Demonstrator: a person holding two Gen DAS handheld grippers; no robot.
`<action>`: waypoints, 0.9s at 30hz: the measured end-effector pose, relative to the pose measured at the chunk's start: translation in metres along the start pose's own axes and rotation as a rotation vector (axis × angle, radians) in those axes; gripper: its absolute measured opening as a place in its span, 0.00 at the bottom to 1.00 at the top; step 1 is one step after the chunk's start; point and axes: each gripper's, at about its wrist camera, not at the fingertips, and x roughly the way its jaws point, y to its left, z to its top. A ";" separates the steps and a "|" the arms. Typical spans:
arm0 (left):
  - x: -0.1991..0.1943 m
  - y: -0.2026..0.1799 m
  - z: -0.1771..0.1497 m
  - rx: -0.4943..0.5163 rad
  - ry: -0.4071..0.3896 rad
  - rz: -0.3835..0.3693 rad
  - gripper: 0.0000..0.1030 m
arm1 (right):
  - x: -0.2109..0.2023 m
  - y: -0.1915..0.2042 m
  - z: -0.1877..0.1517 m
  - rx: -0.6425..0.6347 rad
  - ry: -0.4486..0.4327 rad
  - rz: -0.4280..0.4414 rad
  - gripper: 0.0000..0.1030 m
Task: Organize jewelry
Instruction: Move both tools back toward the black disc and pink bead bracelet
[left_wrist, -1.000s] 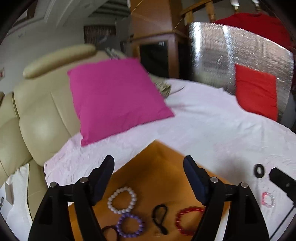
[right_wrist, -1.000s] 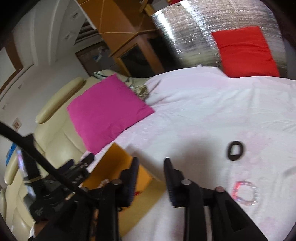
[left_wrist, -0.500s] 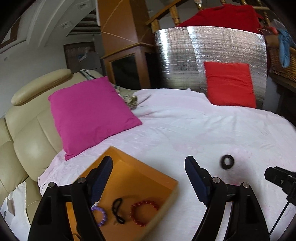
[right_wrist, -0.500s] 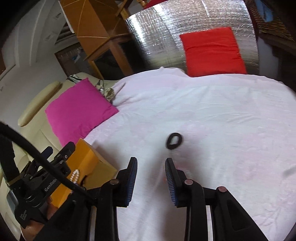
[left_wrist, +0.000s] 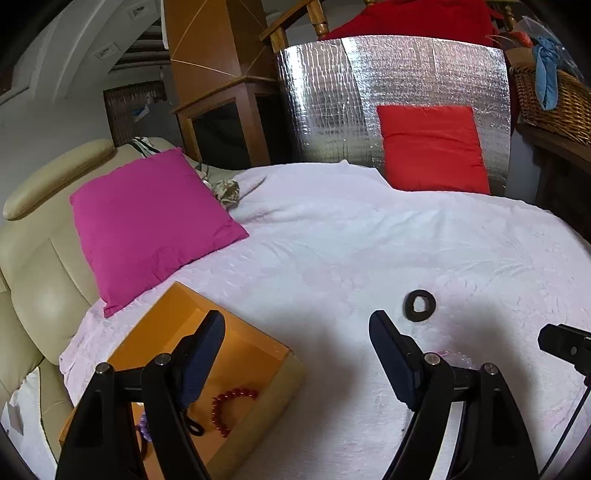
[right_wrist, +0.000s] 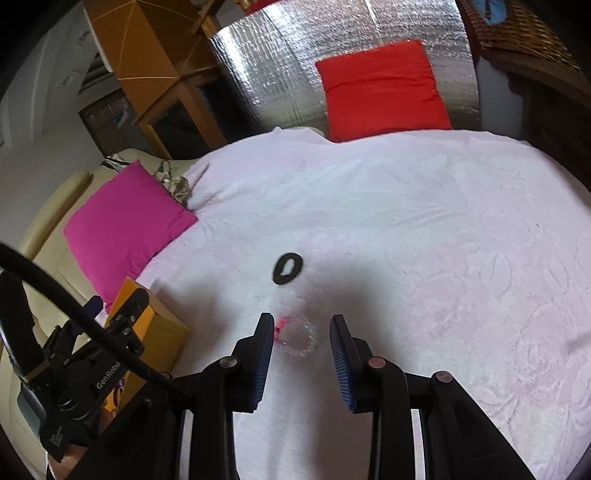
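An orange box (left_wrist: 236, 343) sits on the pale pink bed cover at the left, holding a red bead bracelet (left_wrist: 231, 406) and other bracelets partly hidden by my finger. My left gripper (left_wrist: 297, 332) is open and empty, above the box's right edge. A black ring-shaped band (left_wrist: 420, 305) lies on the cover ahead to the right; it also shows in the right wrist view (right_wrist: 288, 268). A clear pink bracelet (right_wrist: 297, 336) lies between the fingers of my right gripper (right_wrist: 303, 332), which is open around it. The box shows at the left in the right wrist view (right_wrist: 162, 332).
A magenta cushion (left_wrist: 147, 221) leans on the cream sofa (left_wrist: 33, 258) at the left. A red cushion (left_wrist: 432, 147) stands against a silver foil panel (left_wrist: 332, 103) at the back. A wicker basket (left_wrist: 554, 99) is at the far right.
My left gripper has swung right, off the box toward the black band. My right gripper has opened wider and moved so the pink bracelet now lies between its fingers.
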 end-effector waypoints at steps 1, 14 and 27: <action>0.000 -0.002 -0.001 0.000 0.003 -0.002 0.78 | 0.001 -0.002 0.000 0.007 0.006 -0.003 0.33; 0.020 -0.026 -0.006 0.038 0.072 -0.044 0.78 | 0.026 -0.017 -0.006 0.040 0.082 -0.015 0.33; 0.047 -0.033 -0.010 0.095 0.128 -0.036 0.78 | 0.048 -0.035 -0.006 0.082 0.155 -0.027 0.33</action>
